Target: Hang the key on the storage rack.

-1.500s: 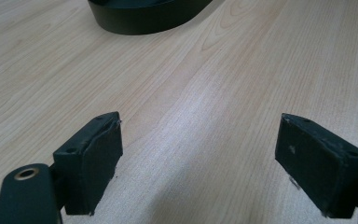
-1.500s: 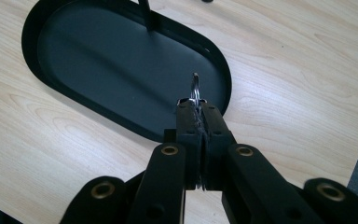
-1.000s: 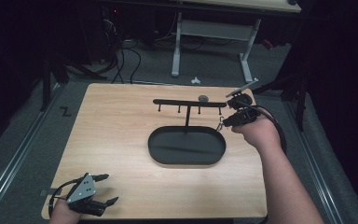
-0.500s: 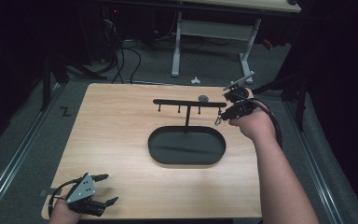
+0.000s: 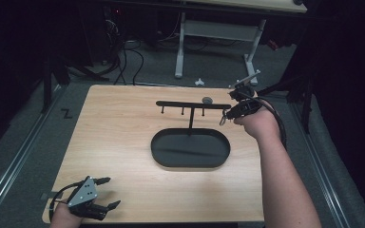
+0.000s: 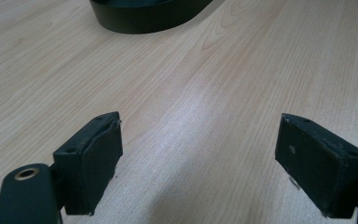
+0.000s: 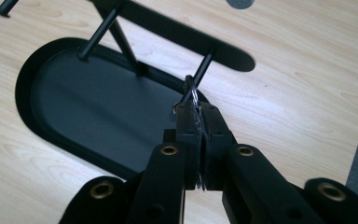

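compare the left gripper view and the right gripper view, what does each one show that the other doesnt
Left gripper view alone: the left gripper, its black jaws wide apart with nothing between them, over bare light wooden table.

Right gripper view alone: the right gripper, shut on a thin clear wire ring held up at a peg of the black T-shaped hanging rack, and a small grey disc lying on the wood.

Both: the black oval tray and the wooden tabletop.
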`<state>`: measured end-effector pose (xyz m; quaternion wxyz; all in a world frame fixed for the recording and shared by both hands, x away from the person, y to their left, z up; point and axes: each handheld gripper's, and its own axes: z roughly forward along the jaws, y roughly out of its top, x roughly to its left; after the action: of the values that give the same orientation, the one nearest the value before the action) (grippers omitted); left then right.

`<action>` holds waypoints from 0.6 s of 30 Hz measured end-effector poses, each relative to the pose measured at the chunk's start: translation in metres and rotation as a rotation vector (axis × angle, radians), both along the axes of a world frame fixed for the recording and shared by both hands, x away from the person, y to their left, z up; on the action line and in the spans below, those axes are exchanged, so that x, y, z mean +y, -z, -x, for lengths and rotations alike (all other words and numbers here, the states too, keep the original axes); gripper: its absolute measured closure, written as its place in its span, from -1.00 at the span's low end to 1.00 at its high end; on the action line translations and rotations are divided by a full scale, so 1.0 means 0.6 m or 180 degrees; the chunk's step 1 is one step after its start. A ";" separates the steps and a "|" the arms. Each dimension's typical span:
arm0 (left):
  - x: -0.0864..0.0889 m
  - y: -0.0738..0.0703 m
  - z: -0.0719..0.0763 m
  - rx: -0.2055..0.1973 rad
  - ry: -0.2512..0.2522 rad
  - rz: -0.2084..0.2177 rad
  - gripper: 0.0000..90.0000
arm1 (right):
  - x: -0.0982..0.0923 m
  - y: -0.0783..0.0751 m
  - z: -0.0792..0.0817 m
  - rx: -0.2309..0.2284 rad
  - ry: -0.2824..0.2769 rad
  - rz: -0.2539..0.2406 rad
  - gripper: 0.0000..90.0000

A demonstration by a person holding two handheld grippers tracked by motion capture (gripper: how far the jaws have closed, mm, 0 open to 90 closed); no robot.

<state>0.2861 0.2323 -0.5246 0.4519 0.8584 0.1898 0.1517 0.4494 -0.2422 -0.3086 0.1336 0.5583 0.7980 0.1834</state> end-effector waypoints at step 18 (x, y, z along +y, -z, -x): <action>0.001 0.000 0.000 0.0005 0.0000 0.0002 -0.66 | -0.007 0.011 -0.016 -0.0023 0.0121 0.0047 0.89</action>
<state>0.2859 0.2329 -0.5246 0.4520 0.8583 0.1902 0.1511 0.4589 -0.2461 -0.3155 0.1440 0.5717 0.7881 0.1770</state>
